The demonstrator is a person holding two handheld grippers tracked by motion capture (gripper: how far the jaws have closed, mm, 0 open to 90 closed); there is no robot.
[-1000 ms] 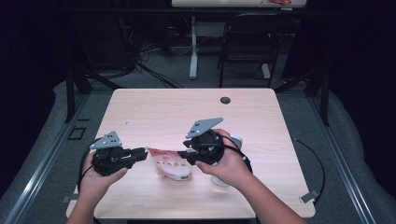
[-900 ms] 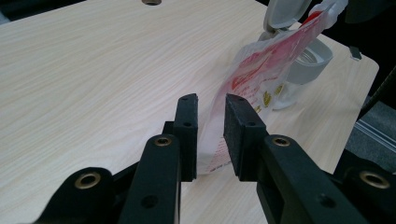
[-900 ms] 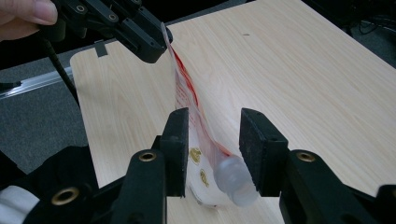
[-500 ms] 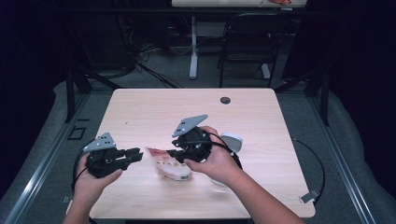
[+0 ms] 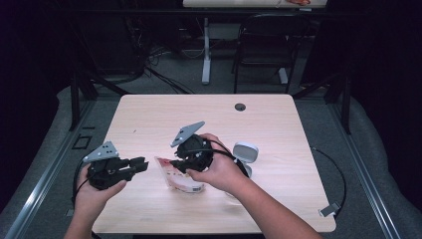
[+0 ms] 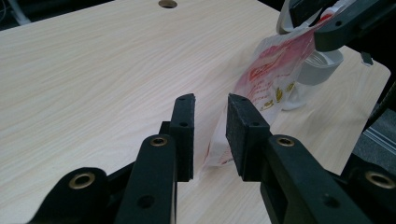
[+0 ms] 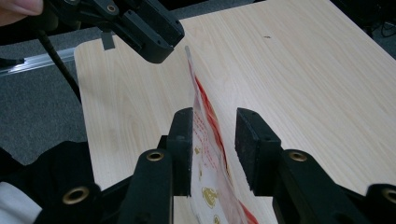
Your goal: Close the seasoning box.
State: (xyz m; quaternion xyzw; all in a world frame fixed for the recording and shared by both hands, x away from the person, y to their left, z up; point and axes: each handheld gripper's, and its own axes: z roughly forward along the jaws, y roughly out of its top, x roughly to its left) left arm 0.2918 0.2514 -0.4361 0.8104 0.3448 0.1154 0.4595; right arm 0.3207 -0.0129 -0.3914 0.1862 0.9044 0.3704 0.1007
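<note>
Tabletop [image 5: 149, 119] of pale wood grain, seen from above, with our two hand-held tools working near its front edge. We note the left tool [image 5: 140, 164] held low at the left, its jaws pointing toward the middle of the tabletop; in the left gripper view its jaws stand parted with a clear gap between the pads, gripping nothing, and the near corner of the bag lies just beyond them. We identify the work piece as a clear plastic bag [image 5: 179, 178] printed in red with small yellow marks, lying on the tabletop between the two tools and lifted at one end. The right tool [image 5: 174, 163] sits over that bag, tilted down from the right hand [image 5: 219, 169]. In the right gripper view the bag [image 7: 205, 135] stands on edge between the jaws, its film lying against the left pad while a gap remains at the right pad, so we read this tool as partly open around the bag rather than clamped on it. In the left gripper view the bag [image 6: 271, 79] rises up to the right tool's jaws at the upper right. A white and grey round object [image 5: 246, 152] stands on the tabletop just beyond the right hand, and a dark grommet hole [image 5: 240, 107] marks the far edge.
</note>
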